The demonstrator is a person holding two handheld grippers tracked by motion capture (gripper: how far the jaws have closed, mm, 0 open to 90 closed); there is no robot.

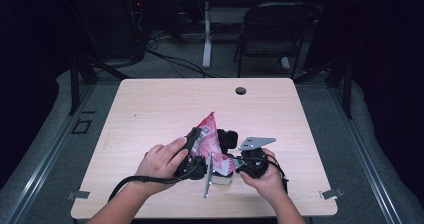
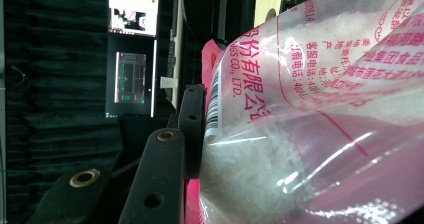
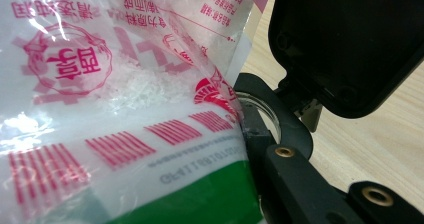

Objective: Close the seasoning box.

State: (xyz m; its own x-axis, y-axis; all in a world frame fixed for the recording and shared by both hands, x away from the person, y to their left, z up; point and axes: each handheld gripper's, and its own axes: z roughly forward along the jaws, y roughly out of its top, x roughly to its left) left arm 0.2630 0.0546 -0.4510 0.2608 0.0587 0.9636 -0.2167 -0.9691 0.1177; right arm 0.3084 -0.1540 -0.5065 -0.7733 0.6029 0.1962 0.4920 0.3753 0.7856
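I'm seeing both grippers working one clear plastic bag (image 1: pixel 212 139) with pink print and white granules inside — it's sitting over the near half of the desk (image 1: pixel 150 109), roughly centred between the left and right edges, held up off the wood with its pink corner pointing toward the far edge. Left gripper (image 1: pixel 196 151) is coming in from the left side of the bag; in the left gripper view one black jaw is lying flat against the printed film of the bag (image 2: pixel 310 109), the other jaw is hidden behind it, so I'm reading it as clamped on the bag. Right gripper (image 1: pixel 239 159) is meeting the bag from the right; in the right gripper view the bag (image 3: pixel 125 109) is crowding against the visible jaw, jaws nearly together and pinching the film. Both hands are gripping the tools low over the near edge. A folding chair (image 1: pixel 272 29) is standing beyond the far edge — well apart from the work.
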